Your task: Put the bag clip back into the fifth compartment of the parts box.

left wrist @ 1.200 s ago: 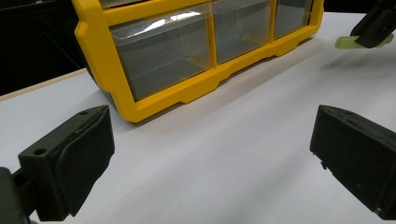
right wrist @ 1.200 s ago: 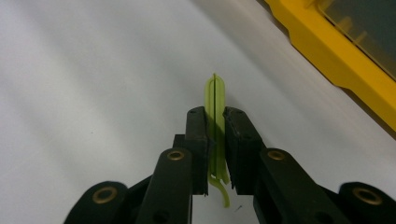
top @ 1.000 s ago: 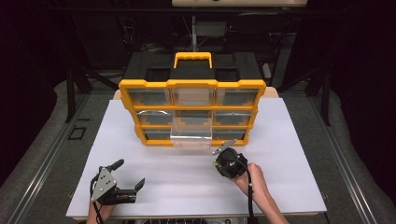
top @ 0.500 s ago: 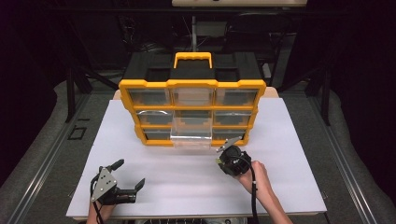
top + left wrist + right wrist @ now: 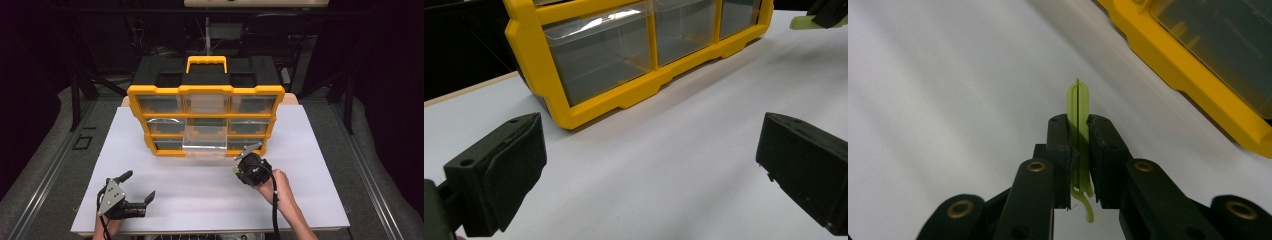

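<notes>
Right claw (image 5: pixel 1078 150) is clamped on a thin, pale green strip (image 5: pixel 1078 107), which stands edge-on between the pads and pokes out past the tips. Left claw (image 5: pixel 136 188) rests low at the near left of the counter (image 5: pixel 200 200) with its jaws wide apart and nothing between them, just where it was a second ago.

From above, the right claw (image 5: pixel 245 159) has crept a little toward the yellow organiser (image 5: pixel 205 90), and the strip (image 5: pixel 248 149) now hovers just right of the clear drawer (image 5: pixel 204 146) that juts out from the bottom row. The strip does not touch the drawer or the counter as far as I can tell.

My reading: the strip is meant for that open drawer, and the small shift is a lining-up move. What remains is to carry it over the rim and let go. The other drawers look pushed in.
</notes>
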### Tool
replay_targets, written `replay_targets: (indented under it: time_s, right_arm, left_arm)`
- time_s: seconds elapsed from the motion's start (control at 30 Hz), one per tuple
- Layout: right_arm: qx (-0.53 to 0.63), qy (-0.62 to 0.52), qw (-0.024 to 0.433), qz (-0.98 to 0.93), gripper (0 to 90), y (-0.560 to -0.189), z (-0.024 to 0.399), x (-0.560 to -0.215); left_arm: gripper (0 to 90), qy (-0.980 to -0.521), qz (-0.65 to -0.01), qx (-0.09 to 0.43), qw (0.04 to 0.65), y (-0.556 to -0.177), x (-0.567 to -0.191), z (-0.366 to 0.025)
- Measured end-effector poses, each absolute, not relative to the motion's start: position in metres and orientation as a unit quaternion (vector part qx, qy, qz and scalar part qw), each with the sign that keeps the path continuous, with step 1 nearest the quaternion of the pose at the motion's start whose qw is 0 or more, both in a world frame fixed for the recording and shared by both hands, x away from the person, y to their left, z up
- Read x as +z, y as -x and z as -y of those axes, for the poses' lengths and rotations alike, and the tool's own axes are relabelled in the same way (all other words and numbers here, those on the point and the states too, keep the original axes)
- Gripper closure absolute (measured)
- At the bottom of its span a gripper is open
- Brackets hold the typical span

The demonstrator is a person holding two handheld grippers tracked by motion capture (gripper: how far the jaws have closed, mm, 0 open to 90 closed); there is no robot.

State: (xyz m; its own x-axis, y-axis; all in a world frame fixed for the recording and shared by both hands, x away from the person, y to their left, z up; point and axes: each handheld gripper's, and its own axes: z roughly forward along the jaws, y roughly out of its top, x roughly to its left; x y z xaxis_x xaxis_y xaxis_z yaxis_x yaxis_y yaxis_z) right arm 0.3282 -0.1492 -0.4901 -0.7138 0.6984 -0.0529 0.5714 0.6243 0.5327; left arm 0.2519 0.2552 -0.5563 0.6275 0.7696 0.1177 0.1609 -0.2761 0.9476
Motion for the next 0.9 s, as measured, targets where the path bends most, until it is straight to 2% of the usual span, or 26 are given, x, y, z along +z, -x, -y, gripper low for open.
replay_targets:
  time_s: [0.9]
  right_arm:
    - [0.260, -0.343, 0.124, -0.894, 80.3, -0.337, 0.158, -0.462]
  left_arm:
    - [0.0, -0.743, -0.312, 0.294, 0.514, -0.253, -0.557, -0.255]
